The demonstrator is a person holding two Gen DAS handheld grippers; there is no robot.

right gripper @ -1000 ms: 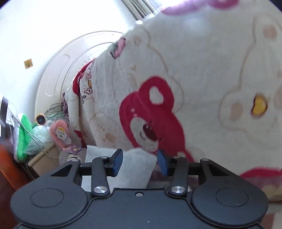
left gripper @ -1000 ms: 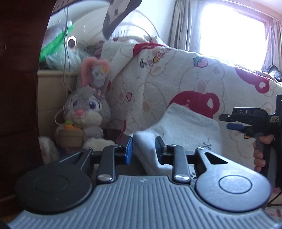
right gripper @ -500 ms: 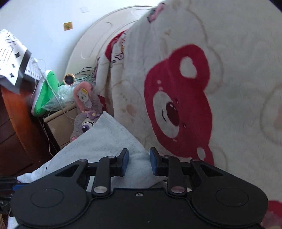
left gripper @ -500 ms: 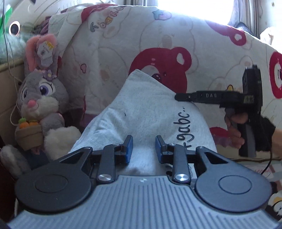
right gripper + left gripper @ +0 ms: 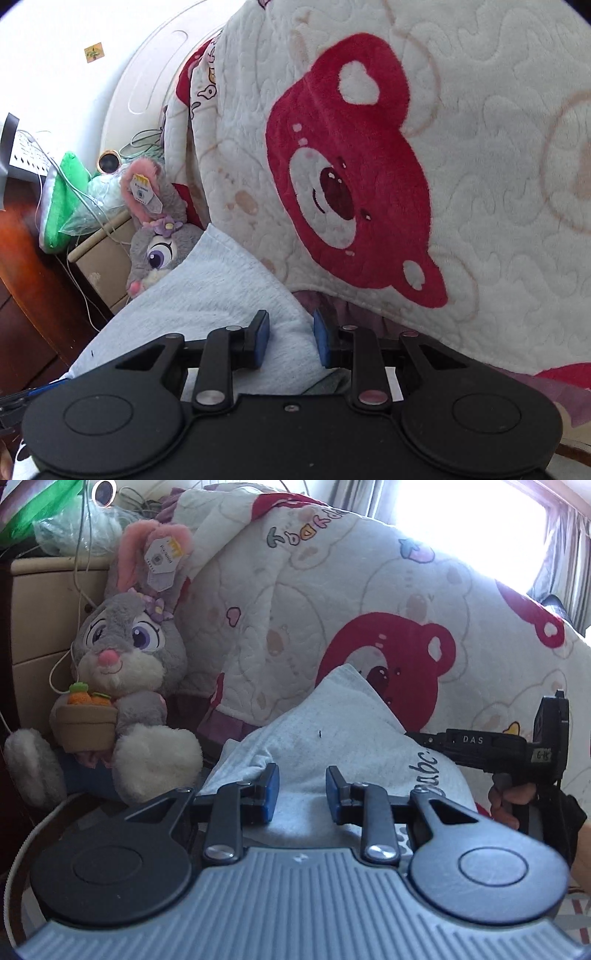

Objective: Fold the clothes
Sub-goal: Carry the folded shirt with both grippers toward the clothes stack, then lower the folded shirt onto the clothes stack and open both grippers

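A: Where is the grey garment (image 5: 332,738) relative to each claw?

B: It is bunched up in a mound in front of the bear-print quilt (image 5: 332,590). In the left wrist view the left claw (image 5: 301,794) sits at the near foot of that mound. The fabric fills the gap between its blue pads (image 5: 270,794) and rises away beyond them, with dark script lettering showing on the right slope.

A: Is that claw pinching it?

B: The pads stand a little apart with cloth between them. The left pad seems to meet a fold, yet I cannot tell whether both press on it.

A: And the right one?

B: The right claw (image 5: 290,338), seen from its own camera, has the garment's edge running in between its pads (image 5: 261,338), which stand narrowly apart. The cloth looks gathered there, but whether it is truly squeezed I cannot tell. From the left wrist view the same claw reaches in from the right, its tip touching the garment's right side, a hand (image 5: 513,801) wrapped round its grip.

A: Anything beside it?

B: A plush rabbit (image 5: 125,686) sits to the left of the garment, against a beige nightstand (image 5: 40,605).
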